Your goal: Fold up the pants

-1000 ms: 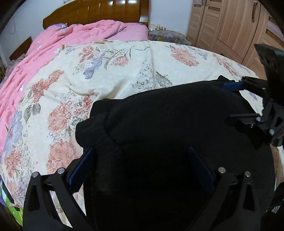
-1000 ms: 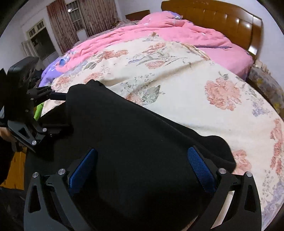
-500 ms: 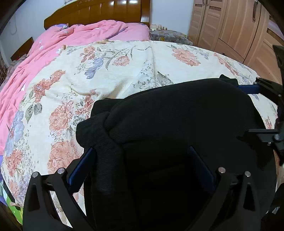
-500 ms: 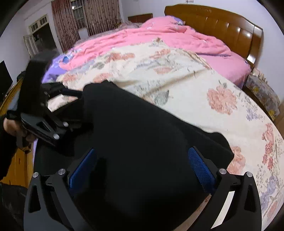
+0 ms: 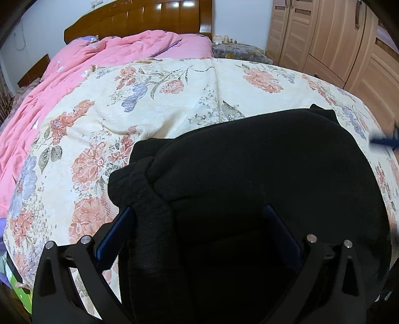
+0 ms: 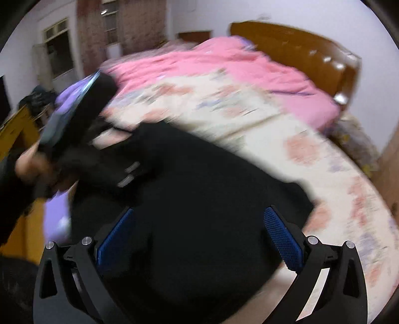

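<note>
The black pants [image 5: 249, 174] lie folded in a thick pile on the floral bedspread [image 5: 149, 99] near the bed's front edge. My left gripper [image 5: 197, 224] stands open, its blue pads on either side of the pile's near part, with cloth between them. My right gripper [image 6: 197, 229] is open above the pants [image 6: 199, 199], its view blurred by motion. The left gripper's body [image 6: 74, 119] and the hand holding it show at the left of the right wrist view. A blue tip of the right gripper [image 5: 384, 142] shows at the right edge of the left wrist view.
A pink quilt [image 5: 87, 57] covers the far left of the bed, below a wooden headboard [image 5: 139, 20]. A wardrobe [image 5: 336, 37] stands at the right. A small covered stand [image 5: 237, 48] sits beside the headboard.
My right gripper has pulled away from the pants towards the right and is moving fast; its view is now blurred. My left gripper has stayed in place, open around the pile.
</note>
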`<state>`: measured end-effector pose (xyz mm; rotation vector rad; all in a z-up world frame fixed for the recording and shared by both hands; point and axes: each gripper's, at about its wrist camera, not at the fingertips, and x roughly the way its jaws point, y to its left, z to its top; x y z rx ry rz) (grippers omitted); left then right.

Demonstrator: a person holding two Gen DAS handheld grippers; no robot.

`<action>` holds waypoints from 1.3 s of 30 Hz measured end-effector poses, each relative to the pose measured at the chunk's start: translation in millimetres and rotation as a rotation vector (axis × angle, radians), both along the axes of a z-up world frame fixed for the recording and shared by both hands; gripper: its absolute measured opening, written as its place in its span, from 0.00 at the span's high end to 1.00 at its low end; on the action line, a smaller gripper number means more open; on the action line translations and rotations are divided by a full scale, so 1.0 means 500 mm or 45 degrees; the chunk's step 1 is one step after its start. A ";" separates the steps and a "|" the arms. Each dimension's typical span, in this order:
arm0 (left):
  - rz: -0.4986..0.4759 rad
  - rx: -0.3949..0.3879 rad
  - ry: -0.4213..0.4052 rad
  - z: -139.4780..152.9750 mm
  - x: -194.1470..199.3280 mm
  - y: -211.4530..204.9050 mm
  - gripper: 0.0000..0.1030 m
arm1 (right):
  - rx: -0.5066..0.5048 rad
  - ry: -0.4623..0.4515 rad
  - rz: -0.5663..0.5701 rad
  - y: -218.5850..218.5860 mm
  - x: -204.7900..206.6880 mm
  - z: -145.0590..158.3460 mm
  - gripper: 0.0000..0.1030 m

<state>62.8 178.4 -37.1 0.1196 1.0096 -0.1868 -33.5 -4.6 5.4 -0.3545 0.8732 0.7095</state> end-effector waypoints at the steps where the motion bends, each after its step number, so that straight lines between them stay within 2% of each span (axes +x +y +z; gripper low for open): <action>1: 0.001 0.002 -0.002 0.000 0.000 0.000 0.01 | -0.042 0.006 -0.005 0.003 -0.006 -0.019 0.04; 3: 0.004 0.012 -0.010 0.000 -0.002 -0.003 0.01 | 0.072 0.059 -0.086 -0.026 0.007 -0.032 0.04; 7: 0.003 0.036 -0.023 0.002 -0.003 -0.009 0.01 | -0.007 -0.012 -0.250 -0.036 0.003 -0.013 0.04; 8: 0.002 0.042 -0.028 0.003 -0.004 -0.009 0.01 | -0.026 -0.068 -0.252 -0.030 -0.020 0.006 0.04; 11: 0.006 0.071 -0.050 0.004 -0.010 -0.016 0.01 | 0.005 -0.121 -0.241 -0.026 -0.088 0.038 0.04; 13: 0.007 0.082 -0.066 0.005 -0.013 -0.018 0.01 | 0.013 -0.117 -0.272 -0.028 -0.117 0.033 0.04; 16: 0.008 0.078 -0.077 0.006 -0.015 -0.017 0.01 | 0.001 -0.082 -0.345 -0.044 -0.149 -0.016 0.04; 19: 0.008 0.071 -0.088 0.006 -0.018 -0.015 0.01 | 0.145 -0.020 -0.402 -0.089 -0.159 -0.054 0.04; 21: 0.010 0.070 -0.109 0.008 -0.023 -0.015 0.01 | 0.166 0.000 -0.420 -0.092 -0.162 -0.063 0.04; 26: 0.045 0.078 -0.151 0.023 -0.040 -0.013 0.02 | 0.085 -0.096 -0.477 -0.092 -0.218 -0.028 0.04; 28: 0.066 0.072 -0.209 0.056 -0.084 -0.013 0.02 | 0.099 -0.169 -0.474 -0.104 -0.263 0.006 0.04; 30: 0.026 0.052 -0.274 0.091 -0.149 -0.022 0.02 | 0.106 -0.206 -0.494 -0.120 -0.297 0.027 0.04; 33: -0.009 0.105 -0.406 0.132 -0.252 -0.051 0.01 | 0.138 -0.215 -0.571 -0.155 -0.329 0.038 0.04; 35: 0.038 0.140 -0.479 0.153 -0.309 -0.066 0.01 | 0.149 -0.178 -0.645 -0.176 -0.338 0.038 0.04; 39: 0.110 0.028 -0.500 0.191 -0.380 -0.063 0.01 | 0.144 -0.178 -0.804 -0.199 -0.354 0.057 0.04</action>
